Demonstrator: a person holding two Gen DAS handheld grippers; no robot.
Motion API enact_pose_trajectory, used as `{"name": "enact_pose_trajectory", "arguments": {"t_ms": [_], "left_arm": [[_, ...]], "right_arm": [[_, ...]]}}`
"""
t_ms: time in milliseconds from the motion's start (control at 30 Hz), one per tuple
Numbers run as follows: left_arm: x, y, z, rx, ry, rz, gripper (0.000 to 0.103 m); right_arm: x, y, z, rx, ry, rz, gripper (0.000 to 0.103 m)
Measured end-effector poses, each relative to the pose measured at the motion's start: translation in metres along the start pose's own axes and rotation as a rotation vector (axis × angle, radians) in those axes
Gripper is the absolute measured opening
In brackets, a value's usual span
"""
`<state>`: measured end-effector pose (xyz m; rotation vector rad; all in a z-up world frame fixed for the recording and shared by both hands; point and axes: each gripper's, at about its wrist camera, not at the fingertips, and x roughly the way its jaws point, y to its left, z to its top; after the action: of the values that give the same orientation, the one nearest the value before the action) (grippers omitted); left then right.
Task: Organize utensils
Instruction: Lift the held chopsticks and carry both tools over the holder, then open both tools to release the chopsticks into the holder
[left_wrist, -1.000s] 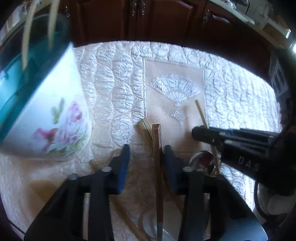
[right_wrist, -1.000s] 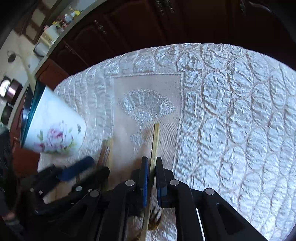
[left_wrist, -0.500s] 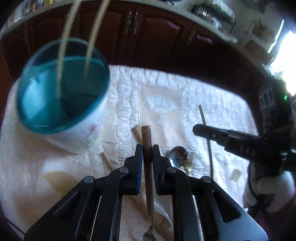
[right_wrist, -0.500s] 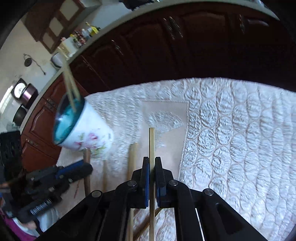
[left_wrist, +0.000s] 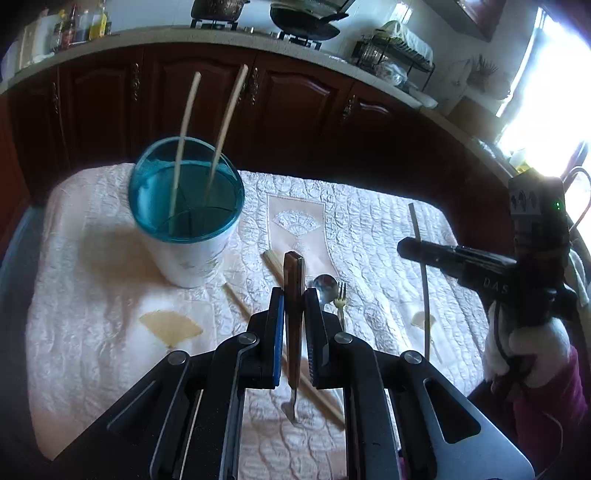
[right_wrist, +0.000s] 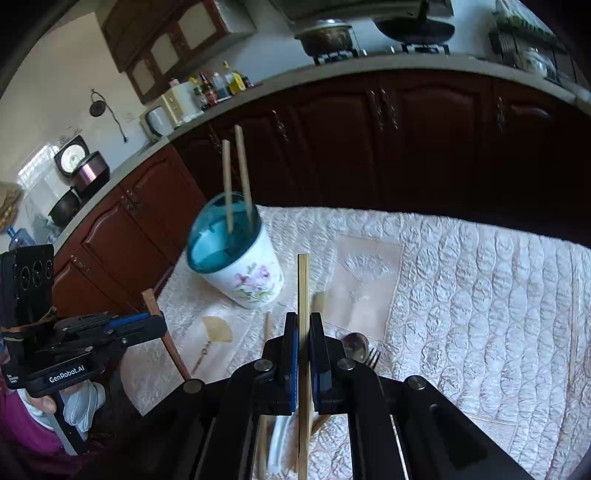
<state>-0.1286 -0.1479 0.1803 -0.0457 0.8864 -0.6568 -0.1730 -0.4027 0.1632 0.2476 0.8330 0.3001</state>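
Observation:
My left gripper (left_wrist: 294, 299) is shut on a brown wooden-handled utensil (left_wrist: 294, 280), lifted off the cloth with its metal end hanging below the jaws. My right gripper (right_wrist: 303, 325) is shut on a pale chopstick (right_wrist: 303, 280), also held in the air. A floral cup with a teal inside (left_wrist: 186, 195) stands at the back left and holds two chopsticks (left_wrist: 184, 122). Loose chopsticks (left_wrist: 273, 266), a spoon (left_wrist: 325, 285) and a gold fork (left_wrist: 340, 299) lie on the cloth below the left gripper. The right wrist view shows the cup (right_wrist: 240, 273) ahead-left and the left gripper (right_wrist: 147, 326) at its left edge.
A quilted white cloth (left_wrist: 369, 229) covers the table. Dark wooden cabinets (left_wrist: 295, 110) run close behind its far edge, under a counter with pots. A person's gloved hand and magenta sleeve (left_wrist: 535, 369) hold the right gripper at the table's right side.
The left gripper closed on the wooden-handled utensil. Both grippers then rose from the cloth with their utensils and tipped up, so the cup's rim and inside show.

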Motion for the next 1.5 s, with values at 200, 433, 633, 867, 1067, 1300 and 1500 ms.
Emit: {"name": "enact_pose_trajectory", "arguments": {"t_ms": [200, 433, 633, 867, 1067, 1300, 1500], "left_arm": [[-0.029, 0.004, 0.001, -0.008, -0.042, -0.002, 0.009], [-0.062, 0.02, 0.019, -0.04, -0.1, -0.001, 0.009], [-0.095, 0.031, 0.05, -0.047, -0.149, -0.003, 0.009], [-0.121, 0.045, 0.09, -0.044, -0.237, 0.047, 0.009], [-0.103, 0.062, 0.114, -0.043, -0.245, 0.14, 0.009], [-0.066, 0.078, 0.125, -0.035, -0.228, 0.217, 0.009], [-0.036, 0.087, 0.127, -0.038, -0.188, 0.234, 0.009]], "right_arm": [[-0.007, 0.017, 0.008, -0.006, -0.033, 0.017, 0.005], [0.001, 0.048, 0.032, -0.032, -0.075, 0.058, 0.005], [0.008, 0.075, 0.067, -0.059, -0.13, 0.089, 0.005], [0.025, 0.1, 0.119, -0.079, -0.225, 0.086, 0.005], [0.055, 0.11, 0.15, -0.064, -0.272, 0.081, 0.005], [0.085, 0.11, 0.174, -0.067, -0.315, 0.058, 0.005], [0.105, 0.114, 0.178, -0.094, -0.373, 0.003, 0.005]]}}
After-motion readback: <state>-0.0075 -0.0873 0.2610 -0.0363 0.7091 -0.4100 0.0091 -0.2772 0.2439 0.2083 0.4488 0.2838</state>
